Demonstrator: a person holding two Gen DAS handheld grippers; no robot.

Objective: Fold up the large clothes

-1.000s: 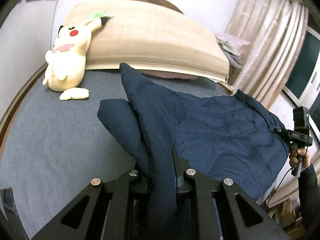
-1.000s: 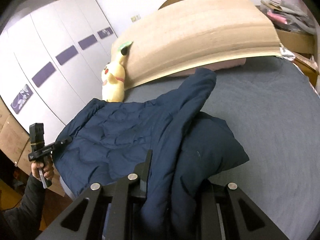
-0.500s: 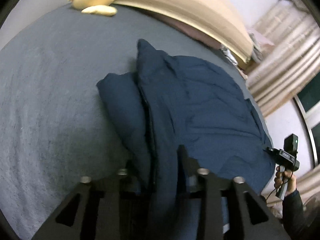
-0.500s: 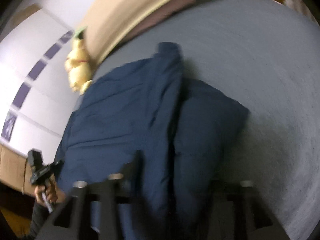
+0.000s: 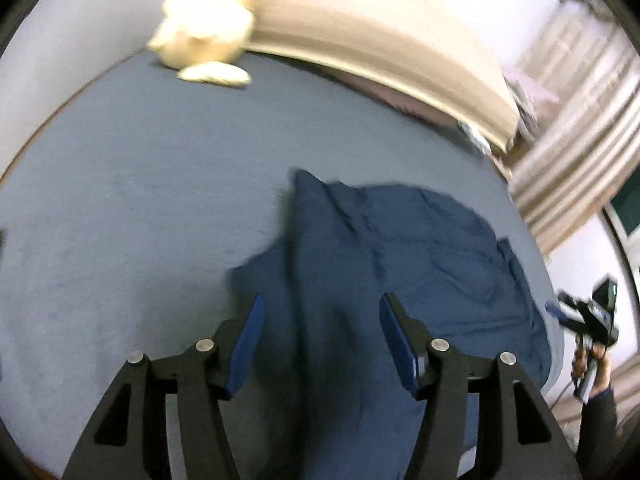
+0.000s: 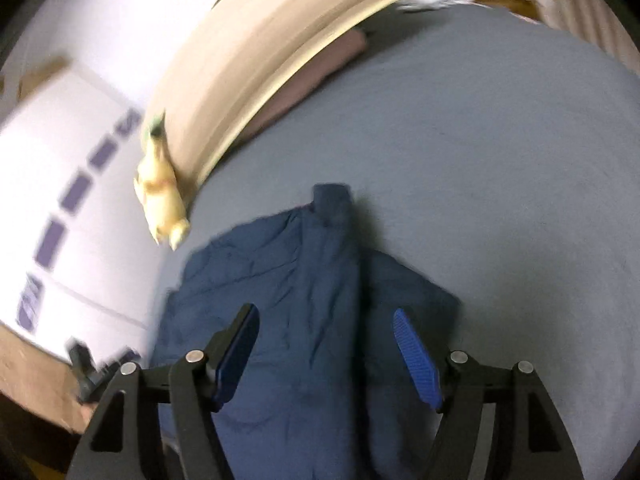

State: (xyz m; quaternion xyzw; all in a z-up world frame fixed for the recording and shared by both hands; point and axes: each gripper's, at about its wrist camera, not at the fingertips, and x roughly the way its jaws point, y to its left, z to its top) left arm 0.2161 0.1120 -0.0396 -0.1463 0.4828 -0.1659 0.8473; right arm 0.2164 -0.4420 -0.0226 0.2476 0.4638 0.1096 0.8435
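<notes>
Jacket [image 5: 384, 264] now lies dropped on the bed [image 5: 132, 200] — both tongs [image 5: 320, 340] [image 6: 326, 354], clenched earlier, gape released.

The padded jacket [image 5: 400, 264] is dark navy blue, plain, without pattern. The bed sheet [image 5: 140, 184] under it is plain grey-blue. The plush toy [image 5: 208, 28] is pale yellow. The headboard [image 5: 360, 28] is beige. The curtain [image 5: 576, 152] is beige with vertical folds. The wardrobe doors [image 6: 60, 200] are white with purple rectangles. The finger pads [image 6: 416, 360] are bright blue on black frames.
</notes>
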